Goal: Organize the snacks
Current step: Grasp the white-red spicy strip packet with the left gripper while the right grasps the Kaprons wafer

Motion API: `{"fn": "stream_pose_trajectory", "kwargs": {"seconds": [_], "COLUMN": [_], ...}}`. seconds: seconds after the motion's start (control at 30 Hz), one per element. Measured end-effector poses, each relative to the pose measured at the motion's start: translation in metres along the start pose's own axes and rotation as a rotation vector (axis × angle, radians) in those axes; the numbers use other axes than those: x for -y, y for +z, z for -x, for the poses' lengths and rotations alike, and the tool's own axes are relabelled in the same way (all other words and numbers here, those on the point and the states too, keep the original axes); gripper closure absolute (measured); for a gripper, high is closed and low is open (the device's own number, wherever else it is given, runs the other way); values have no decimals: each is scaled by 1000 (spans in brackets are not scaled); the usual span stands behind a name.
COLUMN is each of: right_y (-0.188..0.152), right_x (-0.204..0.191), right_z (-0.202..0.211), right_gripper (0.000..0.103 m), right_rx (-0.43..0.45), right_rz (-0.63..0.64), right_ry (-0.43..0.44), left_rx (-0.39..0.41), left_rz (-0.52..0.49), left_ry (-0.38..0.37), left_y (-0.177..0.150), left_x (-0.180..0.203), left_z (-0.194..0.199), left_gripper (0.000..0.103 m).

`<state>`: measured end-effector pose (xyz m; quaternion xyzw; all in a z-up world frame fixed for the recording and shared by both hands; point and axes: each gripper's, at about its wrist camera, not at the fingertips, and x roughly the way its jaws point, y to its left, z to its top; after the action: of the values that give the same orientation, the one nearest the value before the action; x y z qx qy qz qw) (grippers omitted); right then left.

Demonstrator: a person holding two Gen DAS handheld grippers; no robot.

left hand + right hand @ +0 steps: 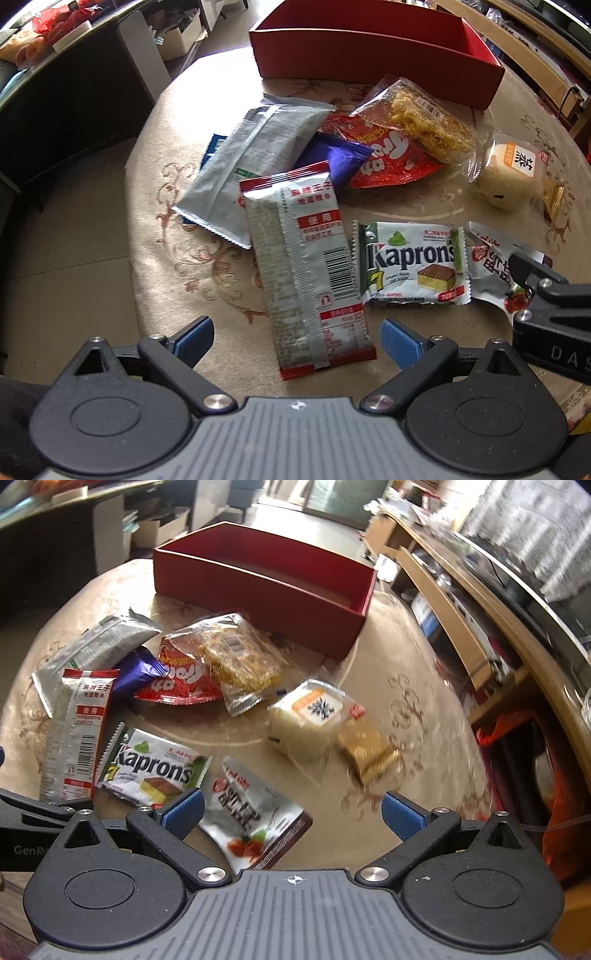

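Several snack packets lie on a round beige table [207, 258]. My left gripper [297, 338] is open, its blue pads either side of the lower end of a red-and-silver spicy-strip packet [303, 266] without touching it. Beside that packet lies a Kaprons wafer pack [410, 264] [151, 768]. My right gripper [291, 814] is open above a silver packet with strawberries [255, 823], and its dark body shows at the right edge of the left wrist view. An empty red box [373, 51] [266, 587] stands at the far side.
Behind lie a long silver packet [251, 162], a purple wrapper [336, 155], a red packet [391, 158], a clear pack of fried snack [240, 661], a wrapped white cake [306, 720] and a gold packet [365, 749]. Shelves stand right, a dark counter left.
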<state>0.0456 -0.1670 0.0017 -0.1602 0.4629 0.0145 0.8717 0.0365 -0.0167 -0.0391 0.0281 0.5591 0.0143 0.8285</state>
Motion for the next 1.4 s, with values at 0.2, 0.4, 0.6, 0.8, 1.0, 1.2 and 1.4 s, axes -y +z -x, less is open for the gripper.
{"fn": "stream_pose_trajectory", "kwargs": {"seconds": [0.2, 0.4, 0.6, 0.8, 1.0, 1.2, 1.4], "right_y": [-1, -4, -5, -8, -11, 3, 12], "right_x": [8, 20, 30, 61, 64, 22, -24], "right_z": [-7, -8, -5, -4, -5, 0, -7], "right_gripper": [0, 0, 0, 0, 0, 1, 2], "right_rx": [-28, -41, -32, -24, -15, 32, 61], "right_rz": [-6, -55, -89, -220, -239, -6, 367], "right_ry": [17, 25, 49, 79, 114, 175, 223], "left_rx": [-22, -66, -58, -29, -2, -24, 4], "left_rz": [12, 95, 121, 149, 128, 95, 66], "left_ry": [-7, 0, 7, -24, -34, -67, -87], "left_y": [6, 14, 18, 8, -1, -2, -8], "left_x": [3, -12, -13, -21, -23, -28, -43], "left_z": [-10, -28, -39, -40, -38, -30, -16], "left_gripper": [9, 9, 1, 1, 1, 6, 39]}}
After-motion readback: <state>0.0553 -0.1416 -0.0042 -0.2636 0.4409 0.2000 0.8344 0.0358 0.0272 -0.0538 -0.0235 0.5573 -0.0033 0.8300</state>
